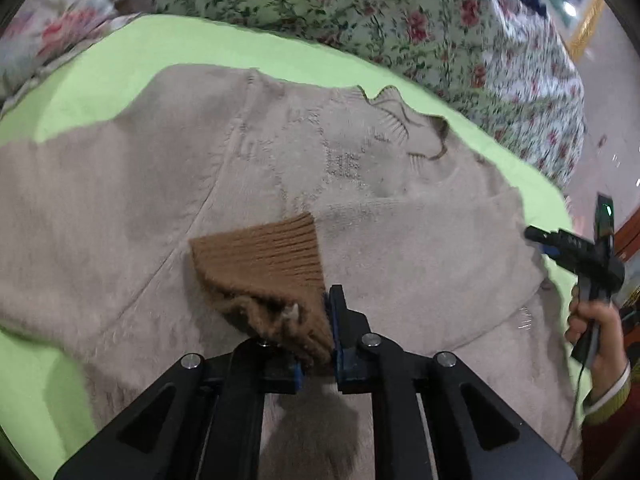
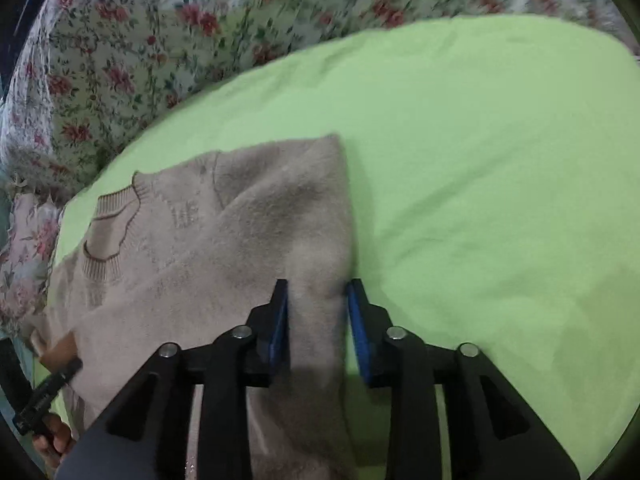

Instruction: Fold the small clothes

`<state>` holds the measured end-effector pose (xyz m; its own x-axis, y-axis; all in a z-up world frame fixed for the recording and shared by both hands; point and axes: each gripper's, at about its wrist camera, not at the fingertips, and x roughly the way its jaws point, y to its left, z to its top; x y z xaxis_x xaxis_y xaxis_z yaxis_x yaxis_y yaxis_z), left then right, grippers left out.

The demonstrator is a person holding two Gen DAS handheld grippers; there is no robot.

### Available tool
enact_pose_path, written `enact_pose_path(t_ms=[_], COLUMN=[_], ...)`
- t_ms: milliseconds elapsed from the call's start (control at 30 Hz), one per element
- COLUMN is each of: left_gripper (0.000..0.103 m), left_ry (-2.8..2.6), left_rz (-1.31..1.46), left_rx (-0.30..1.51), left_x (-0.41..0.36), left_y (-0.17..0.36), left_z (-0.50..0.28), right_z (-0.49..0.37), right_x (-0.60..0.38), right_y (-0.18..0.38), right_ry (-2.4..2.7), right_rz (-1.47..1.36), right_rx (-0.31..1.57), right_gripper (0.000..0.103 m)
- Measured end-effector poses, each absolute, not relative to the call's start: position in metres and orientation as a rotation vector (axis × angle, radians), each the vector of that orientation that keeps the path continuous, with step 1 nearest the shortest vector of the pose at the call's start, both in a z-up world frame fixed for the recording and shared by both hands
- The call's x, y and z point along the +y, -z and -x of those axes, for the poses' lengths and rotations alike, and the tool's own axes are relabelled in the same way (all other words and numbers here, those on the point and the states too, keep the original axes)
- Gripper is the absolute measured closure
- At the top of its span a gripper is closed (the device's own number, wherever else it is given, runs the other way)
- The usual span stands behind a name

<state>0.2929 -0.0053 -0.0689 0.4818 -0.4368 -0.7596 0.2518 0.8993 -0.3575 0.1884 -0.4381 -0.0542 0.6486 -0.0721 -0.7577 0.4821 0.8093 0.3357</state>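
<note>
A beige knitted sweater lay spread on a lime-green sheet, its ribbed neckline toward the flowered bedding behind. The left gripper was clamped on the sweater's brown ribbed cuff, which it held over the sweater's body; the fabric bunched thickly between its blue-padded fingers. At the right edge of the left wrist view, the right gripper sat in the person's right hand, beside the sweater's edge. In the right wrist view, the right gripper had its jaws spread apart, straddling a folded-in beige sleeve without pinching it; one blue pad sat at the sleeve's edge, where it met the green sheet. The neckline showed to the left there, and the left gripper appeared at the lower left corner, blurred.
</note>
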Motion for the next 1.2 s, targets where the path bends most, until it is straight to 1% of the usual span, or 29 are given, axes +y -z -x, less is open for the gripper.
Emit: enact_pose_path(t_ms=[33,100,133,200,267,300,367,433,500,567,633,833,967,1100,1200], left_gripper=[0.085,0.081,0.079,0.078,0.076,0.077,0.078,0.077,0.069,0.05,0.046,0.046,0.046,0.045,0.045], left_ry=[0.417,0.392,0.385,0.377,0.352,0.339,0.302,0.266,0.231,0.172,0.116,-0.012,-0.07,-0.088,-0.134], left_rz=[0.219,0.219,0.224,0.229,0.23,0.234,0.241,0.274,0.315,0.353,0.407,0.602,0.739,0.884,1.014], left_rx=[0.971,0.958,0.958,0.966,0.966,0.964,0.954,0.94,0.914,0.883,0.848,0.799,0.743,0.657,0.637], left_x=[-0.001,0.004,0.007,0.014,0.024,0.031,0.047,0.071,0.097,0.126,0.162,0.254,0.303,0.343,0.372], left_y=[0.066,0.063,0.063,0.065,0.064,0.063,0.058,0.053,0.045,0.038,0.034,0.036,0.042,0.051,0.07], left_z=[-0.288,-0.28,-0.277,-0.27,-0.261,-0.257,-0.248,-0.237,-0.228,-0.22,-0.216,-0.22,-0.233,-0.251,-0.269], right_z=[-0.175,-0.164,-0.159,-0.161,-0.165,-0.162,-0.145,-0.134,-0.122,-0.111,-0.101,-0.07,-0.072,-0.076,-0.078], right_x=[-0.427,-0.41,-0.395,-0.379,-0.383,-0.389,-0.4,-0.394,-0.378,-0.358,-0.338,-0.277,-0.243,-0.22,-0.206], right_y=[0.041,0.03,0.027,0.036,0.058,0.064,0.058,0.042,0.029,0.018,0.014,0.03,0.044,0.045,0.042], right_ry=[0.35,0.302,0.222,0.129,0.219,0.247,0.251,0.276,0.195,0.123,0.075,-0.028,-0.078,-0.122,-0.15], right_rz=[-0.517,-0.482,-0.465,-0.45,-0.435,-0.455,-0.558,-0.554,-0.568,-0.563,-0.546,-0.567,-0.538,-0.523,-0.512], right_rx=[0.76,0.703,0.69,0.741,0.842,0.857,0.801,0.792,0.747,0.727,0.718,0.765,0.827,0.85,0.86], right_gripper=[0.053,0.053,0.05,0.044,0.044,0.047,0.047,0.045,0.044,0.04,0.037,0.036,0.036,0.036,0.036])
